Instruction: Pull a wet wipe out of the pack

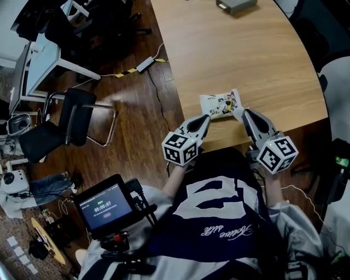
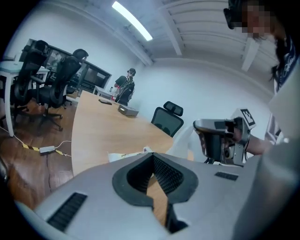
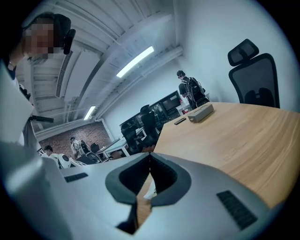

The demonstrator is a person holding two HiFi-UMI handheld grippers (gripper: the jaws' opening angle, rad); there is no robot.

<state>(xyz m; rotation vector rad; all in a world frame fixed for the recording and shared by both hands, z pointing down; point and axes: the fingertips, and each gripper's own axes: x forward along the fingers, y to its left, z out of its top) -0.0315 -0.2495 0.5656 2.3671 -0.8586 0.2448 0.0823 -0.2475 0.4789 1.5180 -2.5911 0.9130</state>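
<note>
At the wooden table [image 1: 246,54] edge, wipe pack [image 1: 220,104] runs lengthwise left-right.

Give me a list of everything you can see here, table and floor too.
wet wipe pack: one, white, printed, table's near edge
white flap: one, pack's right end; wipe or wrapper, cannot tell
grey box: one, table's far end
table: one, light wood
black chair: one left of table, more beyond
power strip: one, white, floor
screen on stand: one, black, lower left
standing person: one, dark clothes, far end
left gripper: grey, shut on the pack's left end
right gripper: grey, shut on the white flap
</note>
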